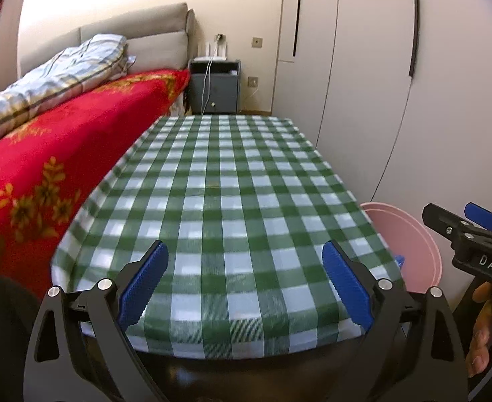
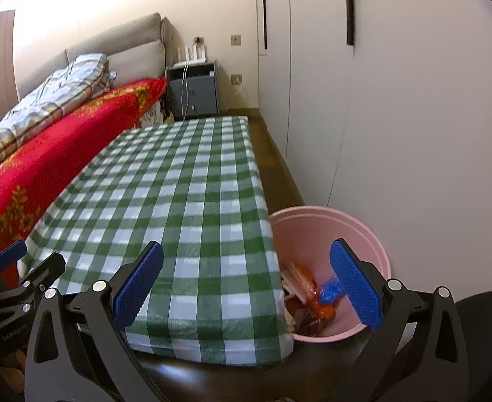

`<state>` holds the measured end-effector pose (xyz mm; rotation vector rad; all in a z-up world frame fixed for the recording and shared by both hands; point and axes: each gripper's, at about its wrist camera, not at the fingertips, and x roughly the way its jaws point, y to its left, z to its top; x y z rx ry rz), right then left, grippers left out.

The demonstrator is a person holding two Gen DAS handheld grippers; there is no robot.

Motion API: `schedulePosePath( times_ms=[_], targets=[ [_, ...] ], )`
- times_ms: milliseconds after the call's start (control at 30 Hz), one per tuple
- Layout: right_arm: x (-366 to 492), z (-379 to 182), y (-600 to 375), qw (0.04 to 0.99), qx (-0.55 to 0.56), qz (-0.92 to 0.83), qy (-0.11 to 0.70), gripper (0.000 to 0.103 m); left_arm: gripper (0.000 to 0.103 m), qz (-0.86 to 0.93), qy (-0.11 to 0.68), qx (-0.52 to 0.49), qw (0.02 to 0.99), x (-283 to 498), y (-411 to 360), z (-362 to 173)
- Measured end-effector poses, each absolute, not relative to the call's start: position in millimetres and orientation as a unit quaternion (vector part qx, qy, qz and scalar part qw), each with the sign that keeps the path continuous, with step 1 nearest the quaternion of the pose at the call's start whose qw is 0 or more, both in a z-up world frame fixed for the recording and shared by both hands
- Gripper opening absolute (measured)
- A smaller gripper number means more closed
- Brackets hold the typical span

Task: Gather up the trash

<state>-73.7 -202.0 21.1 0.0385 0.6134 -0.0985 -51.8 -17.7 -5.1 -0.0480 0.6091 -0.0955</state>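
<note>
At the left stands a bed (image 1: 62, 140) with a red flowered blanket, and beside it is the table (image 1: 232, 184) under a green and white checked cloth, with nothing on its top. The left gripper (image 1: 244, 288) is over the near edge of the table with its jaws spread wide and nothing between them. To the right, the right gripper (image 2: 246, 288) is also released and empty, reaching across the table corner and the pink bin (image 2: 363, 231), where the trash (image 2: 313, 298), orange and blue wrappers, lies at the bottom.
</note>
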Motion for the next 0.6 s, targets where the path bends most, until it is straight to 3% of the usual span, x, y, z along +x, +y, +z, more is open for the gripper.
schedulePosePath(
  times_ms=[600],
  targets=[
    [-67.7,13.6,-196.0,0.95,0.008,-0.045,0.31,0.098,0.09,-0.035,0.302,-0.044,0.952,-48.0,-14.8,-8.9]
  ],
)
